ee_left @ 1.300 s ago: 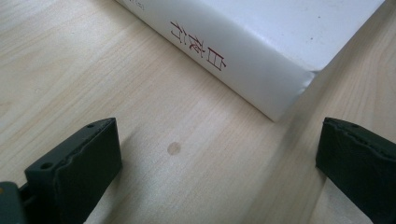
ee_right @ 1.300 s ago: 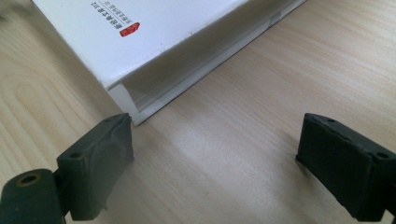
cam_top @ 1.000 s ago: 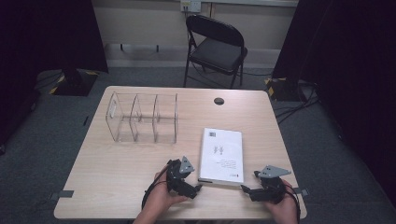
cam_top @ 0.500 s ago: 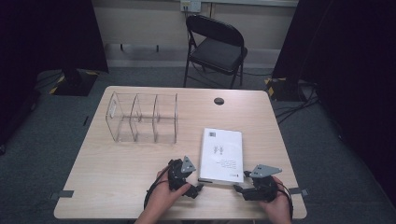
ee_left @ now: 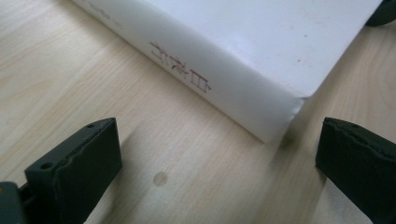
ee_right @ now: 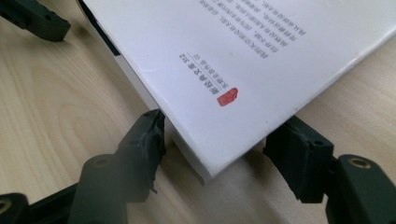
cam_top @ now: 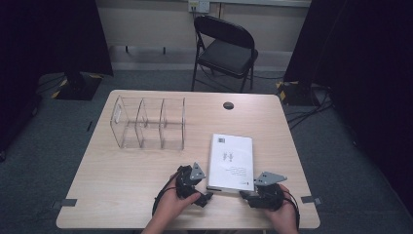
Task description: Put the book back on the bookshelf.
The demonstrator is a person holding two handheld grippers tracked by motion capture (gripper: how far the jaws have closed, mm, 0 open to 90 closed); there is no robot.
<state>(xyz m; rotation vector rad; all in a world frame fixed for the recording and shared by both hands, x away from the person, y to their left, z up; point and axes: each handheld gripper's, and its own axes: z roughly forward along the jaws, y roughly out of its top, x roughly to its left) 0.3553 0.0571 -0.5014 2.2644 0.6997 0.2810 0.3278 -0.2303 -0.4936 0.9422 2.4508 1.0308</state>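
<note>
In the lower middle of the high view the white book [cam_top: 231, 161] lies flat on the table [cam_top: 122, 170], its near corner between the right gripper [ee_right: 212, 149]'s closing jaws (left one touching), the left gripper [ee_left: 215, 154] gaping wide beside its spine.

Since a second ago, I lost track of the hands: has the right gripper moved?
Yes. The right gripper has slid left along the table edge to the white book's near corner, its jaws closing around that corner.
</note>
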